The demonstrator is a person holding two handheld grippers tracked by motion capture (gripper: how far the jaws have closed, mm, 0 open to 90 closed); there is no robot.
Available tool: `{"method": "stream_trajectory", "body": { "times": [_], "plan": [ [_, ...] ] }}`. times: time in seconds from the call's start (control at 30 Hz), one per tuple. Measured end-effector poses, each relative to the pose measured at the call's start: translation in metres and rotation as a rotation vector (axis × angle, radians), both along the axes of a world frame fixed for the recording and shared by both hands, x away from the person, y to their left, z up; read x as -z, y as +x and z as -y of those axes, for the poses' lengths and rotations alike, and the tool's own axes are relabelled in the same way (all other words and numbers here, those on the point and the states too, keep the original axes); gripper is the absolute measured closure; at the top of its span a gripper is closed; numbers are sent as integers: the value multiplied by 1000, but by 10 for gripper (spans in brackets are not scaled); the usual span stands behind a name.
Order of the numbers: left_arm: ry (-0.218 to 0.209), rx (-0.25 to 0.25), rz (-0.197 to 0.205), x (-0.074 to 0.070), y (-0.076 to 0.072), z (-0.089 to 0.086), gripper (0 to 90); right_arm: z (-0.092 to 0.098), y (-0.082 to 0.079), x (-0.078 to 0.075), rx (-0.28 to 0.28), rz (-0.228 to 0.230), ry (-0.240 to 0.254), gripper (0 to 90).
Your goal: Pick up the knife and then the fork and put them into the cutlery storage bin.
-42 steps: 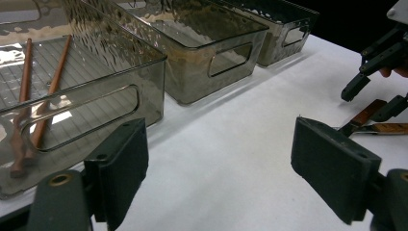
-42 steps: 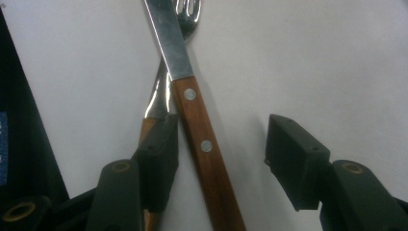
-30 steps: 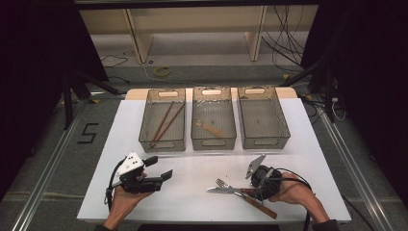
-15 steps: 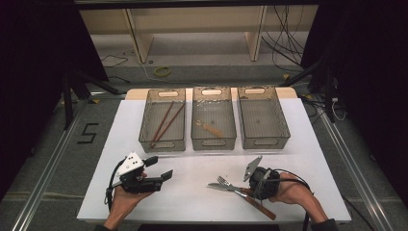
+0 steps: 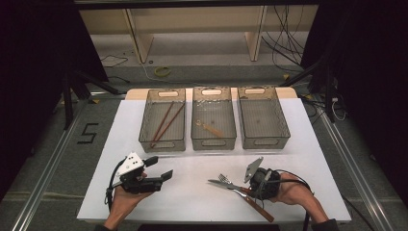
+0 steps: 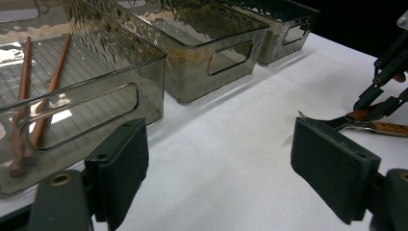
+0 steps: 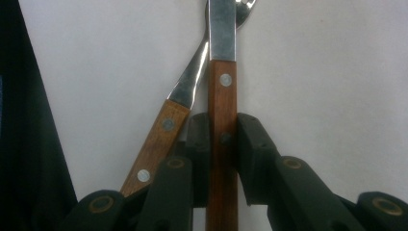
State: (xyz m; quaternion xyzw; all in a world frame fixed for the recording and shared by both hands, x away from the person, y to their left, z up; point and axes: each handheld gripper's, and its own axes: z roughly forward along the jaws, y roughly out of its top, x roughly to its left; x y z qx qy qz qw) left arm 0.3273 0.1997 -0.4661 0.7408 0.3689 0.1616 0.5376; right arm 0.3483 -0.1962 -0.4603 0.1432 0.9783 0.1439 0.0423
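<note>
Right gripper view: right claw (image 7: 222,139) pinches the knife (image 7: 222,96) handle, fork (image 7: 166,130) apparently just outside.

Glossy steel knife (image 7: 222,72) and fork (image 7: 185,96) have riveted wood handles; bins (image 5: 263,118) are smoky clear plastic.

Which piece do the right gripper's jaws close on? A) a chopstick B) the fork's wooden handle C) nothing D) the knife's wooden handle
D: in the right gripper view the right gripper has just been closing, and its pads press both sides of the knife handle; the fork lies beside it.
</note>
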Motion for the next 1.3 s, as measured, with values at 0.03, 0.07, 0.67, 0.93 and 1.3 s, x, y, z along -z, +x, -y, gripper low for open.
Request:
{"method": "stream_trajectory", "body": {
  "times": [0.03, 0.07, 0.67, 0.93, 1.3],
  "plan": [
    [0, 0, 0, 0, 0, 0, 204, 1, 1, -1, 4, 3, 5, 772],
    [-1, 0, 1, 0, 0, 0, 204, 1, 1, -1, 11, 10, 14, 772],
    [-1, -2, 1, 0, 0, 0, 204, 8, 7, -7, 94, -17, 105, 774],
    [-1, -3, 0, 0, 0, -1, 204, 10, 9, -7, 112, -26, 120, 773],
    [1, -3, -1, 0, 0, 0, 204, 15, 12, -19, 161, -29, 203, 773]
  ]
}}
